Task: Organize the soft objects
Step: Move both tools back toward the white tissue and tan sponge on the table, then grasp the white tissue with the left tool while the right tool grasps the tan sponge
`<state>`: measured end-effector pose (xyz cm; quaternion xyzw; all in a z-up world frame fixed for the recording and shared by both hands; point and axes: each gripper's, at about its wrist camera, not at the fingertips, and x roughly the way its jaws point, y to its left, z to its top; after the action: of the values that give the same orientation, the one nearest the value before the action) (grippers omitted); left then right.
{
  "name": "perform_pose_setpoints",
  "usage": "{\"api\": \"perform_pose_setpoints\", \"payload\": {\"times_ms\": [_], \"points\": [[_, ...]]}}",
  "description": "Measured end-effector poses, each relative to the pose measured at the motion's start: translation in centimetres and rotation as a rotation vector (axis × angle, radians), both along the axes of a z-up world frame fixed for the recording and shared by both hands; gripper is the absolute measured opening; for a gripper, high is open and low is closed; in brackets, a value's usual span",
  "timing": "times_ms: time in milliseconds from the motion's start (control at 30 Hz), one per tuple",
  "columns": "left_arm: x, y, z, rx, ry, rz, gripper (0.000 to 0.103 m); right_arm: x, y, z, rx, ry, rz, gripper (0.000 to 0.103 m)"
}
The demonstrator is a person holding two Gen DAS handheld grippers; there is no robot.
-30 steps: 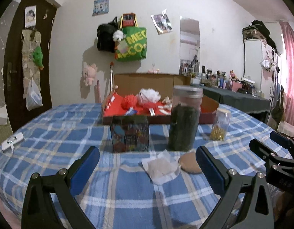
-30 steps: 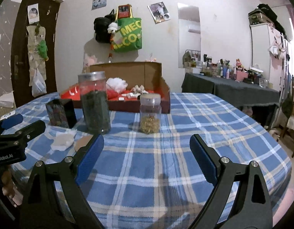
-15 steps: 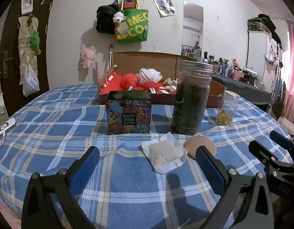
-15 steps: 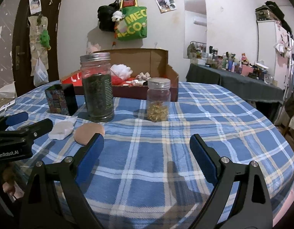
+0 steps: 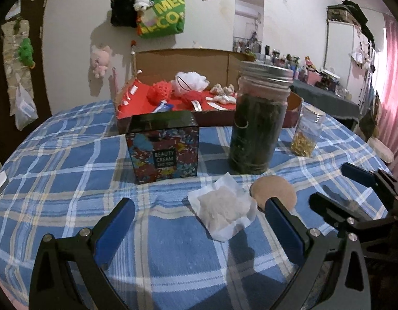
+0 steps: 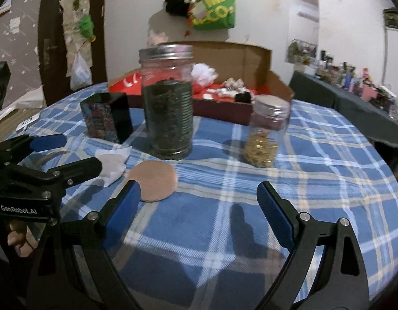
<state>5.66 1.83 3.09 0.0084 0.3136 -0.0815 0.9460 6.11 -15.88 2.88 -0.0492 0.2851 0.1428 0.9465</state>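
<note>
Tablecloth (image 6: 315, 206) lies bare between the wide right tool (image 6: 199, 201); left tool (image 5: 199, 217) wide too

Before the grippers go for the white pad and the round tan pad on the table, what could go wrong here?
1. The tall jar stands just behind the round tan pad; a forward reach could tip it.
2. The white pad lies in a loose wrapper, so the left gripper may pinch only paper.
3. The right gripper, also open, is close beside the left; they could collide.
</note>
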Motion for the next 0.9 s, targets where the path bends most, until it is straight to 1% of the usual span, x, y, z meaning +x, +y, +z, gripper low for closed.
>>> {"api": "perform_pose_setpoints", "payload": {"times_ms": [167, 200, 300, 467, 533, 600, 633, 667, 700, 733, 767, 800, 833, 867, 900], "points": [[1.3, 0.2, 0.0, 0.009, 0.044, -0.056, 0.097, 1.4, 0.9, -0.1, -0.031, 0.066, 0.092, 0.092], [1.5, 0.2, -0.1, 0.015, 0.055, -0.073, 0.094, 1.7, 1.0, -0.2, -0.038, 0.084, 0.115, 0.092], [1.8, -0.1, -0.2, 0.037, 0.071, -0.129, 0.090, 2.2, 1.6, -0.2, -0.065, 0.104, 0.170, 0.092], [2.3, -1.2, -0.6, 0.102, 0.099, -0.225, 0.079, 2.8, 2.9, -0.5, -0.131, 0.133, 0.259, 0.092], [2.7, -1.4, -0.8, 0.110, 0.118, -0.246, 0.075, 2.8, 3.6, -0.4, -0.163, 0.129, 0.286, 0.090], [3.0, -1.4, -0.9, 0.101, 0.135, -0.260, 0.069, 2.8, 4.1, -0.4, -0.187, 0.118, 0.298, 0.089], [3.2, -1.4, -1.0, 0.094, 0.145, -0.269, 0.066, 2.9, 4.3, -0.4, -0.192, 0.119, 0.305, 0.086], [3.4, -1.4, -1.1, 0.083, 0.157, -0.281, 0.063, 3.0, 4.4, -0.5, -0.190, 0.130, 0.318, 0.080], [3.5, -1.4, -1.2, 0.075, 0.165, -0.290, 0.060, 3.2, 4.5, -0.6, -0.187, 0.143, 0.325, 0.077], [3.5, -1.4, -1.2, 0.073, 0.166, -0.293, 0.058, 3.4, 4.5, -0.7, -0.184, 0.153, 0.327, 0.067], [3.5, -1.5, -1.2, 0.067, 0.166, -0.301, 0.053, 3.6, 4.4, -0.9, -0.175, 0.165, 0.329, 0.056], [3.5, -1.5, -1.2, 0.062, 0.167, -0.307, 0.044, 3.7, 4.3, -0.9, -0.151, 0.177, 0.340, 0.052], [3.5, -1.5, -1.2, 0.056, 0.166, -0.316, 0.040, 3.8, 4.2, -0.9, -0.137, 0.182, 0.341, 0.051], [3.5, -1.5, -1.2, 0.050, 0.165, -0.324, 0.035, 3.7, 4.0, -0.9, -0.130, 0.180, 0.338, 0.044], [3.5, -1.5, -1.2, 0.041, 0.165, -0.331, 0.024, 3.6, 3.9, -0.8, -0.122, 0.171, 0.336, 0.042]]}}
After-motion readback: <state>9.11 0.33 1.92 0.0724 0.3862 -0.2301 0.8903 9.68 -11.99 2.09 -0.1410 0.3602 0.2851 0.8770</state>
